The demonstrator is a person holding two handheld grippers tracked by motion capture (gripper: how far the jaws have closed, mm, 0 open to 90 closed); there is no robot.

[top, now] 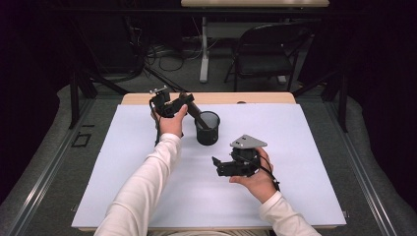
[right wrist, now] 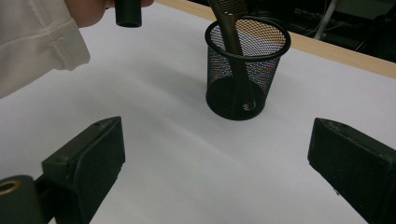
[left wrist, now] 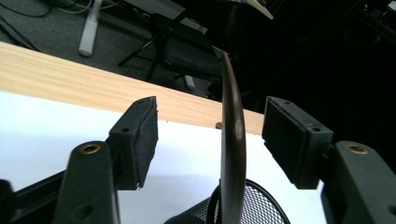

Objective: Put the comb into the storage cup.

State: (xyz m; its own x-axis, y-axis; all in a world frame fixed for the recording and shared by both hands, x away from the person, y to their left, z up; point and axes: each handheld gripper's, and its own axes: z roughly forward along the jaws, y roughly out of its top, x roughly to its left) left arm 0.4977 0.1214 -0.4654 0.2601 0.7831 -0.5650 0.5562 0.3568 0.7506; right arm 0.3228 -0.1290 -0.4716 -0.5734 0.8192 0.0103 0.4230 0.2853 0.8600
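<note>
No brand, label or writing readable anywhere; plain black mesh on the cup (top: 207, 129), plain dark brown on the tool (left wrist: 232, 140).

Standing in the mesh cup toward the far side of the white mat (top: 275, 147): the brown tool, a long slim curved thing, lower end down at the cup's floor, upper end leaning out over the rim toward the left gripper (top: 189, 102); long axis steeply tilted, rising up and away to the far left in the high view, nearly vertical with a slight bow in the left gripper view.

Between the left gripper's two pads, the upper shaft, nearer the right-hand pad (left wrist: 292, 140) than the left-hand one, with clear gaps on both sides; jaws spread, touching nothing, not pinching.

Right gripper (top: 216, 166) held low over the mat on the near side of the cup, well apart from cup and tool; jaws wide apart in the right gripper view, nothing between them but bare mat; cup straight ahead of them, tool's shaft visible through the mesh.

Behind the mat, a strip of wooden tabletop (top: 206, 98); beyond it, a black chair (top: 265, 51) on the floor.
</note>
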